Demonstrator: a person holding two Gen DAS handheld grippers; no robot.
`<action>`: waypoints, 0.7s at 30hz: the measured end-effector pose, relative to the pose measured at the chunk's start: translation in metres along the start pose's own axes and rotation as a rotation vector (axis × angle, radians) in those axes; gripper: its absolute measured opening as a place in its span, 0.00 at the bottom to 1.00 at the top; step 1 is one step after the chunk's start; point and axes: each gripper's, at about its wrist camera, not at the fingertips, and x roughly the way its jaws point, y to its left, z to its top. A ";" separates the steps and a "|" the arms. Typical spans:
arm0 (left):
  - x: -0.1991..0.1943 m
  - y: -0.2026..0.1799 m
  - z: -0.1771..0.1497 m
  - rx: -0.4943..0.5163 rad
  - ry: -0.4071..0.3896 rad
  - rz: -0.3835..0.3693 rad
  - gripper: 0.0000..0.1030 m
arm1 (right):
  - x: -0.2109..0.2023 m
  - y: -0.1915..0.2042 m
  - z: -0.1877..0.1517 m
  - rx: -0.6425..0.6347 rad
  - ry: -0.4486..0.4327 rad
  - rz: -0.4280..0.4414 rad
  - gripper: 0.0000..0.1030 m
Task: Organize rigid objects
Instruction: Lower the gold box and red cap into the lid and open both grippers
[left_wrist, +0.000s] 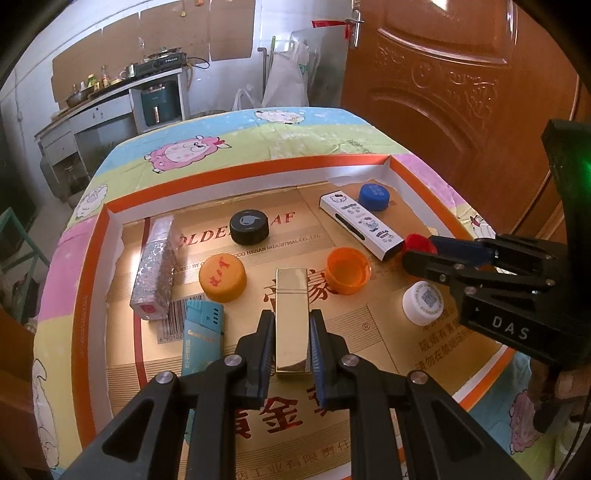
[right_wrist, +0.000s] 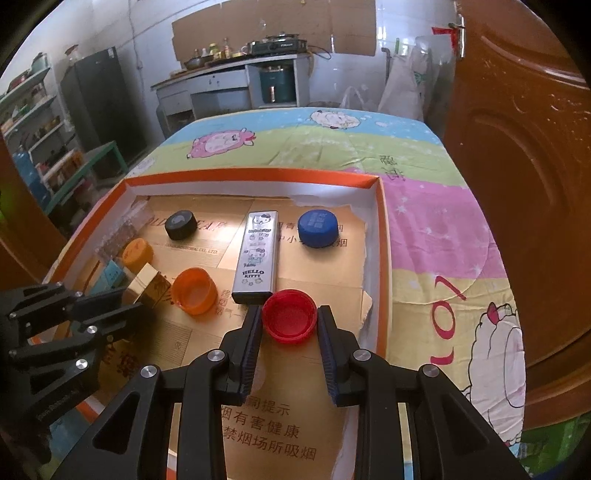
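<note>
Gold metal fills the middle of the left wrist view: a gold lighter (left_wrist: 292, 320) stands between the pads of the left gripper (left_wrist: 292, 334), whose jaws are closed tight on its two long sides. It sits inside an orange-rimmed box lid (left_wrist: 236, 170) lined with flattened carton, which lies on a cartoon-sheep tablecloth (left_wrist: 192, 147). To the left lie a teal lighter (left_wrist: 202, 334) and a glittery silver case (left_wrist: 157, 266). Further back are an orange cap (left_wrist: 222, 277) lying top up, a black cap (left_wrist: 249, 226), an orange cap lying open side up (left_wrist: 348, 270), a white Hello Kitty case (left_wrist: 361, 225), a blue cap (left_wrist: 375, 196) and, near the right gripper's body, a white cap (left_wrist: 423, 302).

The right wrist view shows the right gripper (right_wrist: 289, 320) with its jaws nearly closed and a red cap (right_wrist: 289, 315), open side up, pinched between the pads at their tips. The cap is just in front of the near end of the Hello Kitty case (right_wrist: 258, 254), touching it or nearly so.

Both grips look made, so the sorting step seems to be at the point of carrying. Judging by the layout, the lighter belongs beside the other long items on the left and the red cap with the other caps. The next move calls for a clean lift of each piece before any sideways travel, so neighbours are not knocked.
</note>
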 end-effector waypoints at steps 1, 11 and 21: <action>0.000 0.000 0.000 -0.002 -0.001 -0.001 0.18 | 0.000 0.000 0.000 0.000 0.000 -0.001 0.30; -0.001 0.002 0.001 -0.011 -0.010 -0.017 0.31 | 0.000 0.001 0.000 -0.003 -0.011 -0.006 0.33; -0.004 0.004 -0.001 -0.027 -0.029 -0.011 0.51 | -0.007 0.006 -0.001 -0.016 -0.045 -0.024 0.56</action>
